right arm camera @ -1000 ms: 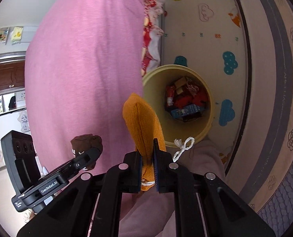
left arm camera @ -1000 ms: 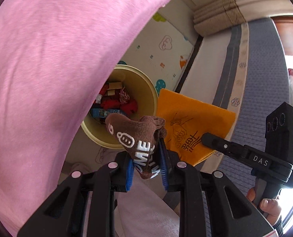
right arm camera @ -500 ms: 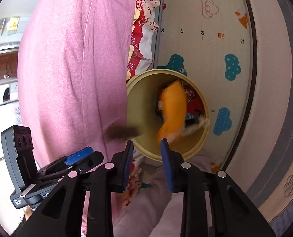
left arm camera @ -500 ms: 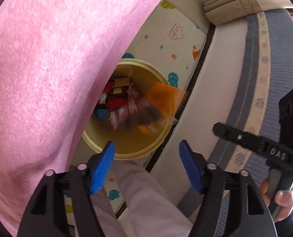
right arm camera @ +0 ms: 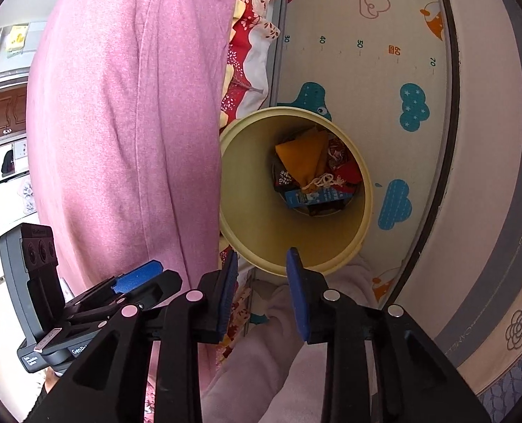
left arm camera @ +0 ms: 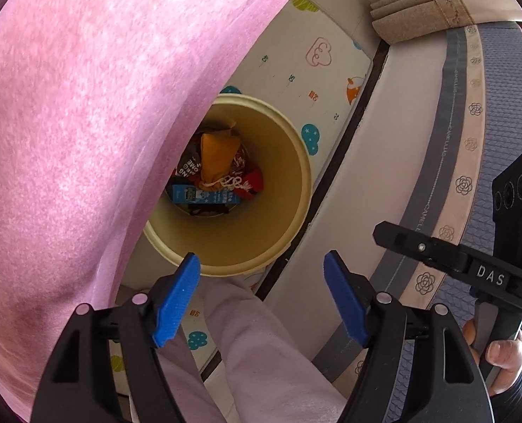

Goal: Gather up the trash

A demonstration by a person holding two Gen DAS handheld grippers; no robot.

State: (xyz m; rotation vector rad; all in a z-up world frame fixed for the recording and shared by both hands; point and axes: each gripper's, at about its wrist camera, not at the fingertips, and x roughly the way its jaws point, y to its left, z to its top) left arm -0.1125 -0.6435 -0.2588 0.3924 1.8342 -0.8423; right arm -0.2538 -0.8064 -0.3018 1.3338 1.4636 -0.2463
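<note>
Left wrist view: our left claw (left arm camera: 261, 296) hangs over the near rim of the yellow bin (left arm camera: 296, 162), jaws opening, blue pads wide apart, nothing between them. Pink blanket (left arm camera: 85, 123) fills 9 o'clock. In the bin bottom, orange pouch (left arm camera: 217, 157) lies on top of the trash, its white cord at 6 o'clock of it; brown sock (left arm camera: 190, 169) just beside it at 9 o'clock, blue carton (left arm camera: 204, 195) under both. Cartoon play mat (left arm camera: 317, 70) sits at 12 o'clock of the bin. Our right claw (right arm camera: 261, 292) in its own view stands narrowly apart, empty, above the same rim; the bed edge (right arm camera: 490, 141) runs at 3 o'clock.
</note>
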